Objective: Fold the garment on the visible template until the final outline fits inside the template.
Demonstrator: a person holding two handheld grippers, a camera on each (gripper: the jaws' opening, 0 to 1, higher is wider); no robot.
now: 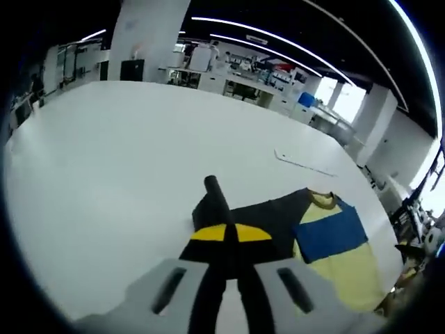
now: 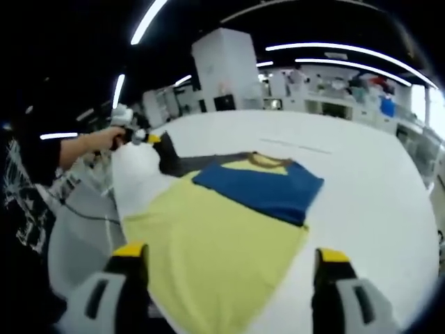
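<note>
Three-coloured garment (image 2: 229, 229): yellow, blue, black.

A large open-plan lab or workshop hall is shown. A wide white bench (image 1: 125, 160) is seen in the foreground, and behind it rows of white desks (image 1: 240, 80) crowded with equipment are lined up. The dark ceiling is crossed by long strip lights (image 1: 278, 43), and it is carried by broad white pillars (image 1: 146, 35). Daylight is let in through windows (image 1: 344, 101) at the far side. In the right gripper view, the same white pillar (image 2: 229, 69) and cluttered workstations (image 2: 341, 90) are seen beyond the bench.
</note>
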